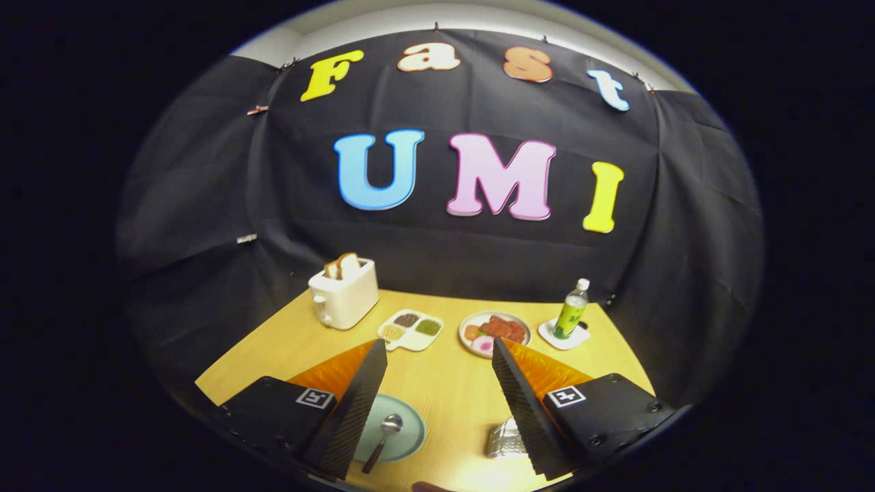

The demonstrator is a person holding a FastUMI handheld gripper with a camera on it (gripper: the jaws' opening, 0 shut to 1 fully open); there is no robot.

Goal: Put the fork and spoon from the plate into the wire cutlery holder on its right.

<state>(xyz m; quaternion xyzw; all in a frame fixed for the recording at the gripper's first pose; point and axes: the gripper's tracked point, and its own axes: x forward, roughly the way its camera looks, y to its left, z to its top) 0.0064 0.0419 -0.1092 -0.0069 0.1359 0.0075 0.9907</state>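
Black, ribbed fingers (348, 403) of the gripper (437, 410) stand wide apart with nothing between them but bare table. Just inside the left finger lies the pale green plate (410, 437), partly hidden behind that finger, with the spoon (384, 437) resting on it, bowl pointing away and dark handle running back toward the camera. No fork can be made out on the plate; it may be hidden behind the finger or already moved, and that cannot be told. Against the inner side of the right finger sits the wire cutlery holder (502, 441), only partly visible.

By my reading, the step in hand is the approach to the spoon: nothing is gripped. The next move calls for swinging the gripper left and down so the open fingers straddle the spoon's handle, then closing on it, lifting, and carrying it right to the holder.

Farther across the wooden table (444, 383) stand a divided tray (411, 329), a plate of food (495, 333), a white toaster (344, 294) with bread, and a green bottle (571, 311) on a coaster.
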